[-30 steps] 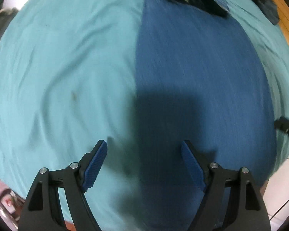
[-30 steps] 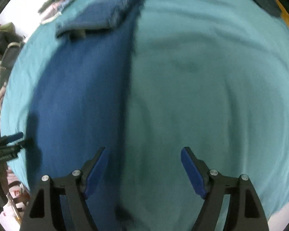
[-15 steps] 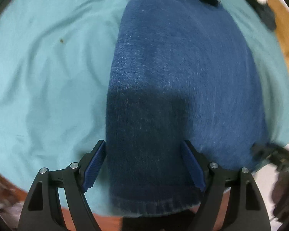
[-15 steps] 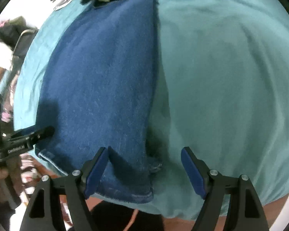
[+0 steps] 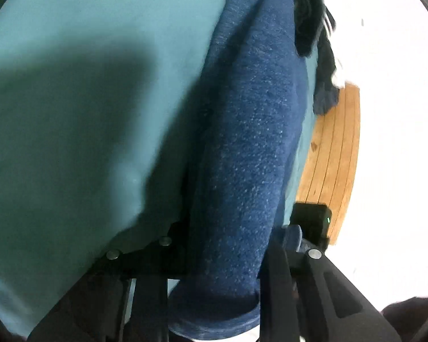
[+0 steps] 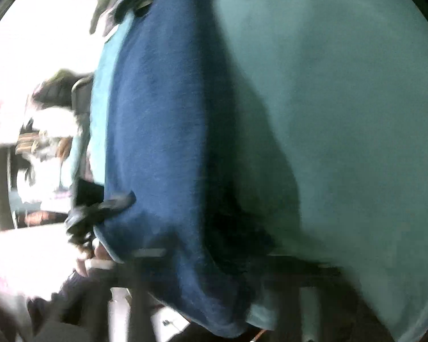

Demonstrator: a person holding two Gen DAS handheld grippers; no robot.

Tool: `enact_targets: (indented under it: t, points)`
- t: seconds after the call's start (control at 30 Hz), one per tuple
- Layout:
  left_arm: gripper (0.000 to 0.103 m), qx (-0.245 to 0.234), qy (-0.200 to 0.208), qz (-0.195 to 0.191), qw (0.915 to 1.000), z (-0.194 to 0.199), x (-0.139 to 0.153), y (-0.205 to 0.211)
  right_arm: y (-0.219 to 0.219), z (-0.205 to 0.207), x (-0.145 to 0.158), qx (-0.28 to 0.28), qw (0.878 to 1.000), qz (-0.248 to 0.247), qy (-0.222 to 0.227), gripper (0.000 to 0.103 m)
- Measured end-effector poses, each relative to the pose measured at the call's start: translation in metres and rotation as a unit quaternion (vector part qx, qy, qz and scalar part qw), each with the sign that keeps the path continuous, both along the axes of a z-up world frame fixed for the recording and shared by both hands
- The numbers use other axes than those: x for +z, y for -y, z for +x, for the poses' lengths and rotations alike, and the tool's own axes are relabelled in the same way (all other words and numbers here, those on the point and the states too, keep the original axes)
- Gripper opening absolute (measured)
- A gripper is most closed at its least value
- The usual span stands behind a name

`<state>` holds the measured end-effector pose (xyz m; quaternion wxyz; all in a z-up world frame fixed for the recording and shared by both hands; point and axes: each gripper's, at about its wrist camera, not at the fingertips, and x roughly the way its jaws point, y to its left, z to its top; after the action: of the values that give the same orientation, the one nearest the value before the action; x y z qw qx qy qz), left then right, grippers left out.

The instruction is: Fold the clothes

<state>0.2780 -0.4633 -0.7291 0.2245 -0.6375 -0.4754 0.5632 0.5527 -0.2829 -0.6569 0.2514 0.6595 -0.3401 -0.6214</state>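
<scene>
Nearest the lens, the left gripper [image 5: 225, 259] is pinching the hem of the blue denim garment [image 5: 251, 142], probably to carry it over for a fold. The right gripper [image 6: 214, 259] is blurred and cloth-covered; I cannot tell its opening. Beyond, the garment is running across the teal sheet [image 5: 85, 99], whose broad bare side is offering room, the wooden bed frame [image 5: 333, 156] bounding the other.

Garment [image 5: 251, 142] on bedsheet [image 5: 85, 114] — dark clothes [image 5: 311, 22] behind
</scene>
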Motion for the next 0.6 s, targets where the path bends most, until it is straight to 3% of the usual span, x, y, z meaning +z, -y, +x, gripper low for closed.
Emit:
enact_targets:
  t: [0.07, 0.17, 0.33, 0.43, 0.6]
  points:
    - [0.017, 0.009, 0.006, 0.015, 0.9998, 0.005, 0.017, 0.005, 0.004, 0.000, 0.008, 0.008, 1.000, -0.008, -0.016, 0.014]
    - [0.017, 0.029, 0.014, 0.050, 0.9983, 0.006, 0.054, 0.018, -0.011, -0.006, 0.025, -0.045, 0.996, -0.073, -0.001, 0.013]
    - [0.017, 0.030, -0.014, 0.075, 0.9966, -0.034, 0.137, 0.031, -0.034, -0.024, 0.077, -0.136, 0.975, -0.174, 0.007, 0.013]
    - [0.017, 0.030, -0.030, 0.069, 0.9967, -0.086, 0.179, 0.036, -0.037, -0.053, 0.111, -0.155, 0.969, -0.193, -0.018, 0.013]
    - [0.017, 0.030, -0.053, 0.057, 0.9965, -0.205, 0.204, 0.046, -0.041, -0.142, 0.160, -0.189, 0.958, -0.206, -0.062, 0.013]
